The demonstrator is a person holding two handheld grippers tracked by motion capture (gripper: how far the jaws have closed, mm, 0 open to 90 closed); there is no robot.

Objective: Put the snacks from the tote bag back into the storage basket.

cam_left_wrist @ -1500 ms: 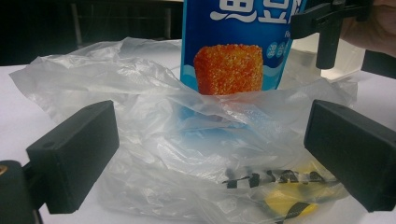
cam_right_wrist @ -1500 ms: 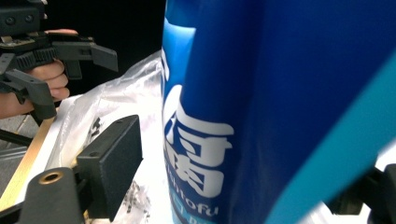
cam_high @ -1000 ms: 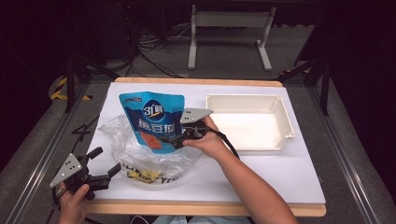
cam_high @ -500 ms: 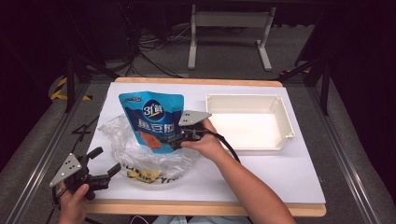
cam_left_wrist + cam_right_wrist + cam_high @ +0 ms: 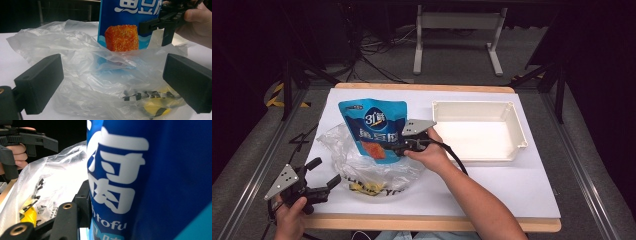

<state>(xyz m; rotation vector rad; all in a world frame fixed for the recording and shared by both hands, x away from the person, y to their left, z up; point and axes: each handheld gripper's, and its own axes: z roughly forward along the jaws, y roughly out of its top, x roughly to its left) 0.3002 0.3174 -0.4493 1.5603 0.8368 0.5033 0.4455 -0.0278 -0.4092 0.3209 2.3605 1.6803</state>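
High view first: the right tongs (image 5: 398, 148) are clenched on the right edge of a blue tofu pouch (image 5: 373, 126), and that pouch stands upright with its lower end down inside a crumpled clear plastic bag (image 5: 362, 167) on the white tabletop (image 5: 512, 185). Over at the near left corner, the left tongs (image 5: 323, 173) hang released, jaws spread wide, just off the bag's left side and touching nothing. To the right of the pouch sits a white tray (image 5: 514, 135), well clear of both hands. Left gripper view now: the two black jaws stand far apart at either side, the plastic bag (image 5: 82, 75) billows between and beyond them, and the blue pouch (image 5: 125, 27) rises from the bag's mouth with its orange cube picture facing this way; the other hand's tongs (image 5: 152, 24) pinch the pouch edge at upper right. Yellow and black print shows through the bag low down. Right gripper view: the pouch (image 5: 140, 180) is pressed right up against the lens, white lettering huge, with the left tongs (image 5: 37, 141) farther off at top left.
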